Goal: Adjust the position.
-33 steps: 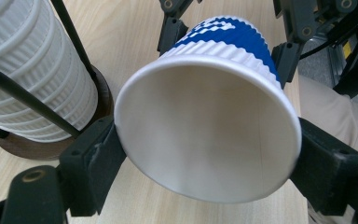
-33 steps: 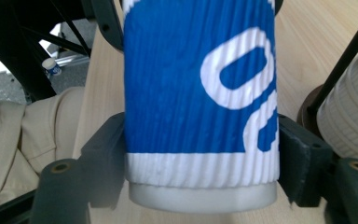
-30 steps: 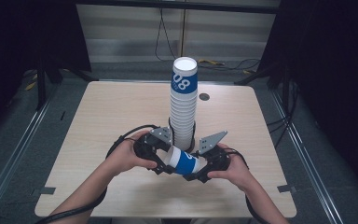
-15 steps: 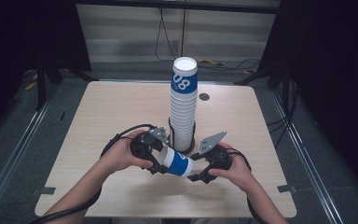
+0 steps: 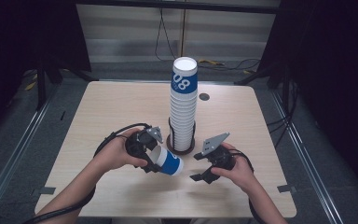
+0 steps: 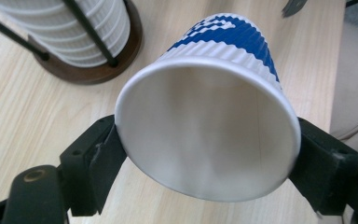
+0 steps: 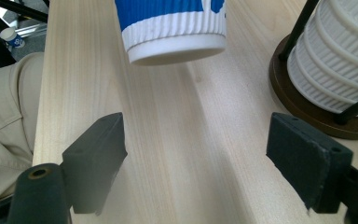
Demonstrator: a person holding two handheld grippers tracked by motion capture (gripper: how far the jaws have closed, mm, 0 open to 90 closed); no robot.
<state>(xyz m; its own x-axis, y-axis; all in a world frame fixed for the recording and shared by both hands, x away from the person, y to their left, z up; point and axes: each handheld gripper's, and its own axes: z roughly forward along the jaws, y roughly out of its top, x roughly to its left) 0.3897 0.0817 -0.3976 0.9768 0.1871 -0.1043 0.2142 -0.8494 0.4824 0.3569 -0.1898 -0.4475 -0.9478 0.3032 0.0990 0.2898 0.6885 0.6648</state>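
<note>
A blue-and-white ribbed paper cup [image 5: 167, 161] lies on its side just above the table, base pointing right. My left gripper [image 5: 152, 158] is shut on its rim; in the left gripper view the two pads press the cup [image 6: 223, 56] from both sides, its mouth facing the camera. My right gripper [image 5: 196, 167] stands open a little to the right of the cup's base. Its jaws have just been opening, with nothing between them. The right gripper view has the cup's base [image 7: 172, 32] ahead of the spread right gripper [image 7: 198, 144]. A tall stack of the same cups [image 5: 183, 107] stands behind.
The stack sits in a black wire holder on a round dark wooden base [image 5: 172, 142], just beyond both grippers. A small black disc [image 5: 204, 97] lies on the wooden table [image 5: 116, 107] right of the stack. Cables trail from the grippers.
The right gripper let go of the cup's base, opened and drew back to the right. The left gripper keeps the cup and has barely shifted.
</note>
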